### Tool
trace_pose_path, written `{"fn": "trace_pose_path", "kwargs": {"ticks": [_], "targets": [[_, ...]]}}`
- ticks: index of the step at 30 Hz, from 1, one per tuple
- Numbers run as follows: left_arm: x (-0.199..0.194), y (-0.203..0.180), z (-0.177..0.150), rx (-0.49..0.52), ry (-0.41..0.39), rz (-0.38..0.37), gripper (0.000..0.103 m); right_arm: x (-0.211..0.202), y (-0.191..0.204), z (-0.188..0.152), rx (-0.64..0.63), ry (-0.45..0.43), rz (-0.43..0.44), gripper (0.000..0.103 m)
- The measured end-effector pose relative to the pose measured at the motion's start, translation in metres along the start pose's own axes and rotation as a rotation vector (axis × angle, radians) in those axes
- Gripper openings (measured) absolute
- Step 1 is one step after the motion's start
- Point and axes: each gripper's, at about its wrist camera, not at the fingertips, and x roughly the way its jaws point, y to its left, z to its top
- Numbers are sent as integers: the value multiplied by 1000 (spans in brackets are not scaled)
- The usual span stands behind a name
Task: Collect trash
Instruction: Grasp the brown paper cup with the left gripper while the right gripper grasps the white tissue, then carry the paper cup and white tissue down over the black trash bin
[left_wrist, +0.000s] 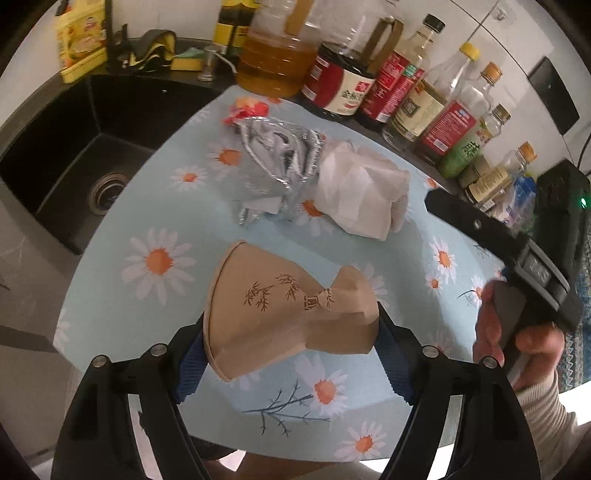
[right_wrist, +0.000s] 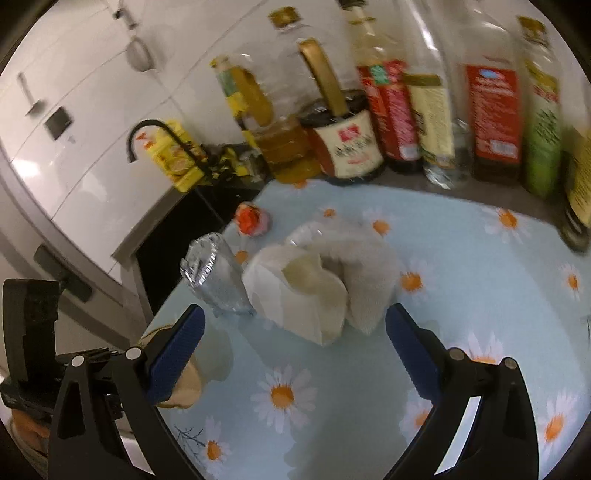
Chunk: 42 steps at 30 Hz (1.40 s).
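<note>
Your left gripper (left_wrist: 291, 354) has its two blue-padded fingers (left_wrist: 190, 373) clamped on one crushed brown paper cup (left_wrist: 284, 314) printed with bamboo sprigs; the pads press on its rim side and its crumpled base, and the cup sits just above the pale blue daisy-print tablecloth (left_wrist: 155, 306). No other cup shows in either view. Beyond it three more pieces of trash lie on the cloth: one crumpled silver foil bag (left_wrist: 273, 166), one wad of white tissue paper (left_wrist: 362, 192) touching the foil bag's right side, and one small red-and-orange wrapper (left_wrist: 247, 109) near the cloth's far edge. Your right gripper (right_wrist: 295, 354) stands wide open with nothing between its blue pads; the white tissue wad (right_wrist: 317, 284) lies just ahead of its fingertips, between them in line but apart from both, with the silver bag (right_wrist: 214, 277) beside it to the left and the red wrapper (right_wrist: 251, 221) further back. In the left wrist view your right hand (left_wrist: 517, 339) grips its tool's handle at the right edge, a striped sleeve (left_wrist: 546, 413) at the wrist. Along the back of the cloth stands a row of condiment bottles (left_wrist: 410, 96), about nine that you can count in the left wrist view. One black sink (left_wrist: 85, 162) sits to the left, and a yellow carton (left_wrist: 77, 44) stands behind it.
</note>
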Motion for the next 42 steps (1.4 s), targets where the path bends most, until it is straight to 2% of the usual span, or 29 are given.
{"fn": "trace_pose_path", "kwargs": {"ticks": [6,7,11,13,16,20,21,22,25,34,42], "targets": [[-6,15,-9,-80,0,14,77,24,-3,19,-116,22,44,88],[-7,17,-11,-87,-1,18,77,26,-3,20,-129,31,49,82],[-14,22,-14,-115,-21,31,77,34,-1,25,-203,48,84,73],[-16,23,-15,-119,-25,40,77,38,4,25,-257,55,84,71],[-18,23,-14,-121,-25,48,77,47,8,23,-308,86,87,58],[-17,22,-15,-121,-18,63,77,55,7,18,-336,106,88,57],[-17,22,-15,-128,-15,65,77,58,5,15,-333,117,94,54],[-16,23,-16,-131,-12,65,77,59,4,13,-335,126,92,40],[-15,23,-17,-133,-3,76,77,59,4,8,-346,125,89,33],[-12,16,-14,-106,8,66,77,23,-7,1,-260,57,110,32],[-12,14,-10,-49,8,0,77,-25,-5,-25,-138,-13,73,32]]}}
